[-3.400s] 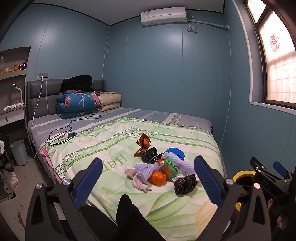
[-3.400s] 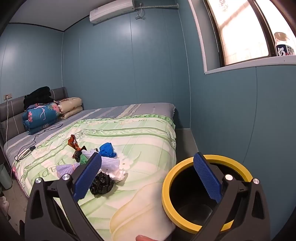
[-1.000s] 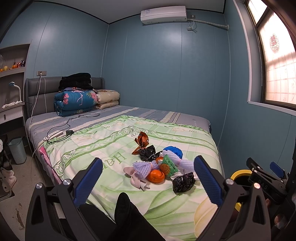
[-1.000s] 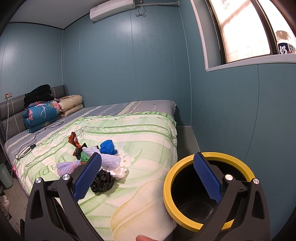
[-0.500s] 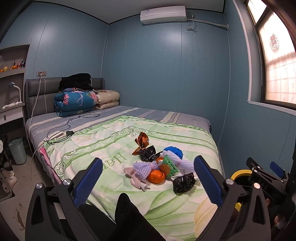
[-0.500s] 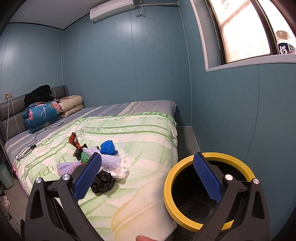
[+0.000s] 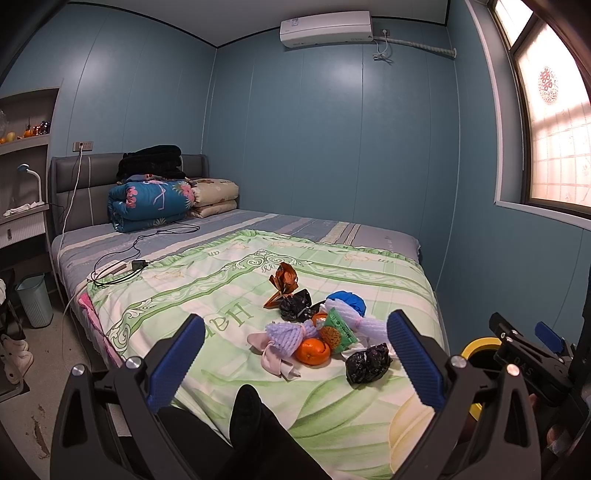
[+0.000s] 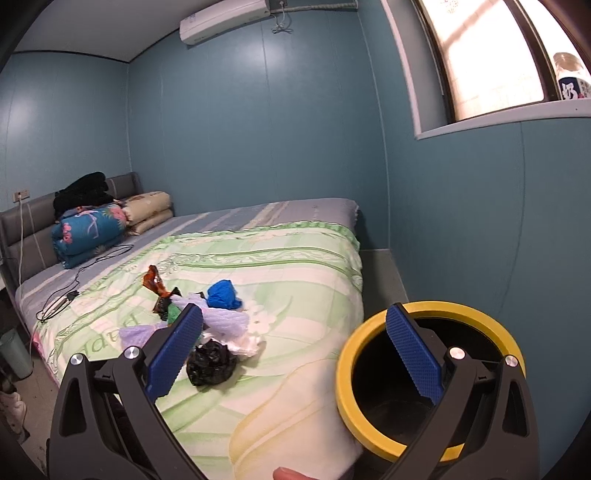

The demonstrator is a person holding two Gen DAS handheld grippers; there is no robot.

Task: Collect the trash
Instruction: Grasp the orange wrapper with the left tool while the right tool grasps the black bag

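Both grippers I run, left gripper (image 7: 295, 354) and right gripper (image 8: 293, 350), hang spread wide, gripping nothing. On the bed (image 7: 229, 280) I count two black bags (image 7: 367, 362), one orange (image 7: 312, 351), one blue wad (image 7: 347, 301), one brown wrapper (image 7: 284, 278). One yellow-rimmed bin (image 8: 436, 310) stands beside the mattress, under my right gripper.

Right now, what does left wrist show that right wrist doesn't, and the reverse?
Left wrist only: the orange in the trash pile, the pale blue wastebasket on the floor, the desk lamp, and the right claw at frame edge.

Right wrist only: the full yellow-rimmed bin beside the bed, its inside dark, and a bottle on the windowsill.

Both: the crumpled black bag, blue wad, folded quilt and air conditioner.
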